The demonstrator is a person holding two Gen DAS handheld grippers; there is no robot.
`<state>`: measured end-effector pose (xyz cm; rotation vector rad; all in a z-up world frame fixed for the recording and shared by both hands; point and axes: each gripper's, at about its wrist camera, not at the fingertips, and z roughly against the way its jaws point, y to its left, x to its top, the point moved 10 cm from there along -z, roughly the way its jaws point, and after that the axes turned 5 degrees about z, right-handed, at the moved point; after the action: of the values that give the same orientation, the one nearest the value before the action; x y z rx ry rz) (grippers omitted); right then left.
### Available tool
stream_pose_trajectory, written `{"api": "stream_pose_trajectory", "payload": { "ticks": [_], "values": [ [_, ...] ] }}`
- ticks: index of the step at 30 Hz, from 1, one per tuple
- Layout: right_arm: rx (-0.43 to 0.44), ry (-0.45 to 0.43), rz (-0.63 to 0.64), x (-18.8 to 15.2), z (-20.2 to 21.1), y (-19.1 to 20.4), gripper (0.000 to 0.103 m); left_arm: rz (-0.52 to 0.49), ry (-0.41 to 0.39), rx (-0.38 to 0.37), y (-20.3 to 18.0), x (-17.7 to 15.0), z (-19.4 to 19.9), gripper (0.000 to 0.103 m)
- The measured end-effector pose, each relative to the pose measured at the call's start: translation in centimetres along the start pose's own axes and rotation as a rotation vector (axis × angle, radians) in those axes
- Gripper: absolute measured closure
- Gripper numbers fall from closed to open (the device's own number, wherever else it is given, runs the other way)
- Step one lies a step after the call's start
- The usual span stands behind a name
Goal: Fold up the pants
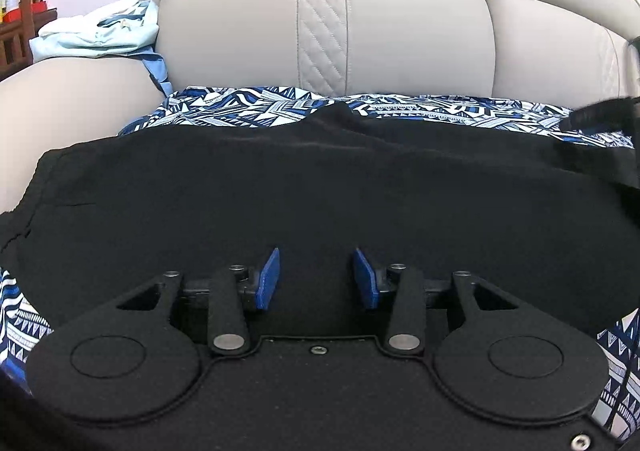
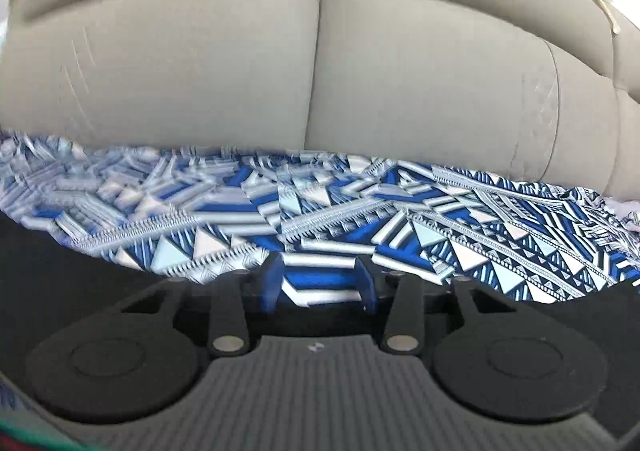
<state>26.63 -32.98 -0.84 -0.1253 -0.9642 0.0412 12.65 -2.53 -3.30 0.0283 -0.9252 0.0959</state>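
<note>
The left gripper (image 1: 316, 277) hovers over the black pants (image 1: 320, 187), jaws apart and empty. Ahead of the right gripper (image 2: 320, 283), also parted and empty, lies patterned cloth (image 2: 360, 219).

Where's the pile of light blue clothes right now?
In the left wrist view, the light blue clothes sit at the upper left, on the beige sofa by its armrest, beyond the black pants spread on the patterned blue-and-white cloth.

Both the left gripper (image 1: 316, 277) and right gripper (image 2: 320, 283) are matte black, with blue finger pads (image 1: 267, 279), silver pivot screws and round discs
</note>
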Motion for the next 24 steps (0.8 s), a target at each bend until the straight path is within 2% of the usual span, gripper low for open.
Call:
{"api": "stream_pose_trajectory", "payload": {
  "ticks": [3,4,7,9,10,12,16,17,18,19,20,21,23,24],
  "values": [
    [0.235,-0.065,-0.04,0.8,2.5,2.7,0.047,0.003,0.0,0.005,0.0,-0.1,0.1,0.062],
    [0.313,-0.07,-0.018,0.8,3.4,4.3,0.039,0.001,0.002,0.006,-0.1,0.0,0.1,0.062],
    [0.5,-0.026,0.043,-0.2,4.8,9.5,0.037,-0.008,0.017,0.011,-0.1,-0.1,0.2,0.062],
    [0.591,0.043,0.056,-1.8,5.0,12.9,0.037,-0.025,0.029,0.02,-0.2,-0.3,0.4,0.061],
    [0.584,0.044,0.086,-2.3,5.0,14.0,0.037,-0.026,0.034,0.021,-0.2,-0.3,0.5,0.061],
    [0.508,0.002,0.221,-2.5,5.2,15.4,0.037,-0.02,0.042,0.021,-0.1,-0.5,0.6,0.061],
    [0.404,0.008,0.192,-1.6,3.1,12.4,0.037,-0.023,0.045,0.034,0.1,-0.8,1.0,0.058],
    [0.328,0.004,0.217,-1.3,2.3,11.1,0.034,-0.026,0.045,0.036,0.1,-0.9,1.0,0.058],
    [0.212,-0.001,0.249,-1.0,1.3,9.2,0.025,-0.027,0.045,0.039,0.1,-0.9,1.1,0.057],
    [0.133,-0.014,0.259,-0.8,0.7,7.5,0.01,-0.026,0.047,0.04,0.1,-0.9,1.1,0.056],
    [0.078,-0.004,0.243,-0.5,-0.1,5.9,0.011,-0.022,0.05,0.041,0.2,-0.9,1.0,0.056],
    [0.039,0.025,0.189,-0.4,-0.7,3.8,0.011,-0.018,0.053,0.042,0.2,-0.9,1.0,0.055],
    [-0.06,0.077,0.073,-0.3,-1.5,-0.2,0.018,-0.015,0.059,0.047,0.3,-0.8,1.0,0.054],
    [-0.103,0.076,0.029,-0.3,-1.5,-2.4,0.019,-0.011,0.065,0.054,0.3,-0.7,1.0,0.053]
  ]
}}
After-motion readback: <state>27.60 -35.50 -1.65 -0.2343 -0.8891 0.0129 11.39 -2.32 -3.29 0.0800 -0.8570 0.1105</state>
